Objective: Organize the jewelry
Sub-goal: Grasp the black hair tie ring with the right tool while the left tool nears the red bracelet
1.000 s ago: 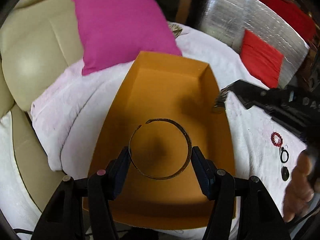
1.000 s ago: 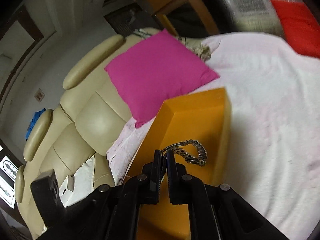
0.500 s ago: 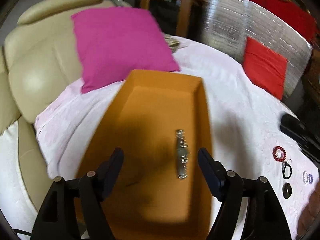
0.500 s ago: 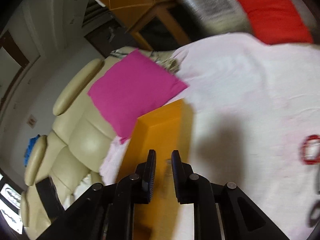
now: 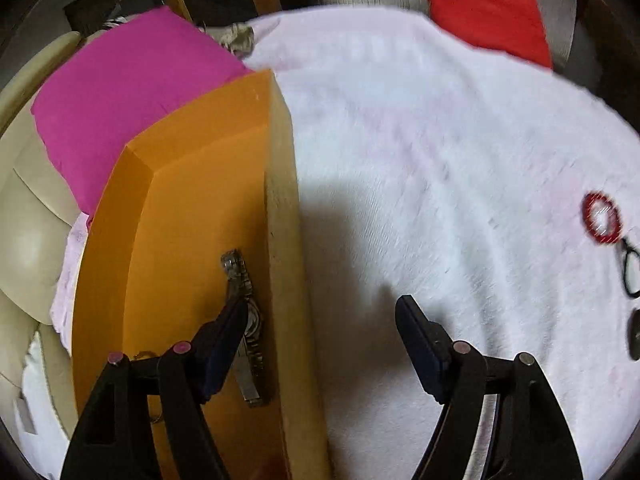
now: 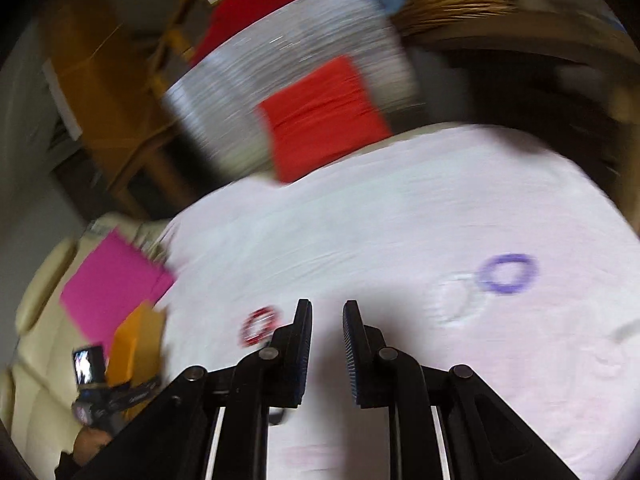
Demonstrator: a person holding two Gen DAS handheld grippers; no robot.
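An orange box (image 5: 200, 184) sits on the white cloth (image 5: 440, 160), and a silver watch (image 5: 244, 320) lies inside along its right wall. My left gripper (image 5: 320, 320) is open and empty, straddling that wall. A red bead bracelet (image 5: 602, 218), a black ring (image 5: 632, 276) and a dark round piece (image 5: 634, 336) lie on the cloth at right. My right gripper (image 6: 326, 320) is slightly open and empty above the cloth, right of the red bracelet (image 6: 260, 326). A purple bracelet (image 6: 506, 274) and a clear bracelet (image 6: 456, 298) lie further right.
A pink cushion (image 5: 132, 108) leans on the cream sofa (image 5: 24, 240) behind the box. A red cushion (image 5: 484, 12) rests against a silver padded panel at the back. The orange box (image 6: 136, 344) and left gripper body show at the right wrist view's left edge.
The left gripper let go of the bangle and swung right, over the box's right wall. The right gripper released the watch into the box and swung right toward the bracelets on the cloth.
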